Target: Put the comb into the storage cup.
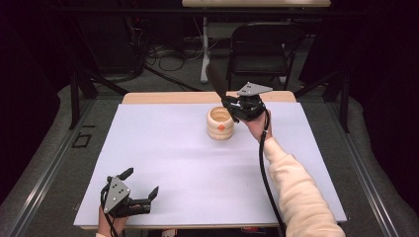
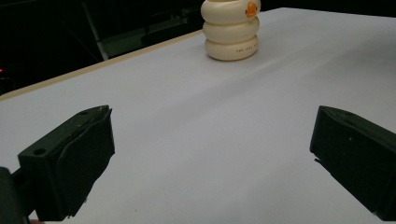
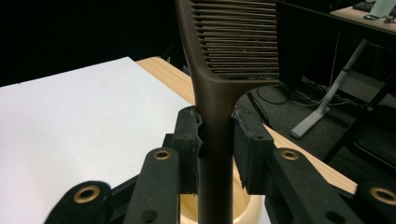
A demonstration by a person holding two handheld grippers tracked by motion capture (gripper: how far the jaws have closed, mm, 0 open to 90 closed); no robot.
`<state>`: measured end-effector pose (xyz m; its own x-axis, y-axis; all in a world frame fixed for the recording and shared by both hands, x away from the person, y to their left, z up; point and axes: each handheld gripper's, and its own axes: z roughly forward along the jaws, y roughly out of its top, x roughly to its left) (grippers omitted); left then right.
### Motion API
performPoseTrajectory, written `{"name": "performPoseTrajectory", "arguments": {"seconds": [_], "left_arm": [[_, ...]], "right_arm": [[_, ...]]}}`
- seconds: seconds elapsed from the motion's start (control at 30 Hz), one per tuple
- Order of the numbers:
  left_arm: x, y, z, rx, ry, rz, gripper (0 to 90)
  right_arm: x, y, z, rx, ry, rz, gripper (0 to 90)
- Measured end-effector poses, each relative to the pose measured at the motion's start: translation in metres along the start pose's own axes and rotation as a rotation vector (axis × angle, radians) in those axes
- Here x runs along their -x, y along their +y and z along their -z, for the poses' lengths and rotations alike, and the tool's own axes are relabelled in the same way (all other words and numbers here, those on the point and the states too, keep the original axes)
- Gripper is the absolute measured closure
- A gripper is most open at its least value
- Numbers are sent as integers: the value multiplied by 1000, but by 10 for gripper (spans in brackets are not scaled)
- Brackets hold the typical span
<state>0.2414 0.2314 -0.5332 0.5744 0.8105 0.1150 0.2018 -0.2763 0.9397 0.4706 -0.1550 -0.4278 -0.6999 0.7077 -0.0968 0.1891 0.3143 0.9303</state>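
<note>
My right hand-held gripper [image 3: 215,154] is clamped on the comb [image 3: 219,93] handle, above the cream holder [image 1: 220,123]; left hand-held gripper [image 2: 210,163] rests apart on the worktop [image 1: 173,158].

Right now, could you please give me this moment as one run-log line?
right gripper: shut on comb, handle end over cream holder | left gripper: open, holding nothing, near table front edge

Bare white mat [image 1: 173,158] all round; only the cream holder [image 1: 220,123] obstructs.

Dim dark room, grey floor [image 1: 59,148], black folding chair [image 1: 259,47], loose cables [image 1: 165,57], white-topped wooden table [image 1: 163,148]
</note>
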Motion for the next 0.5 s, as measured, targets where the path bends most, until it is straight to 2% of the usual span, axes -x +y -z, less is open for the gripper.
{"name": "performPoseTrajectory", "arguments": {"seconds": [0.5], "left_arm": [[0, 0, 0, 0, -1, 0, 0]], "right_arm": [[-1, 4, -5, 5, 1, 0, 724]]}}
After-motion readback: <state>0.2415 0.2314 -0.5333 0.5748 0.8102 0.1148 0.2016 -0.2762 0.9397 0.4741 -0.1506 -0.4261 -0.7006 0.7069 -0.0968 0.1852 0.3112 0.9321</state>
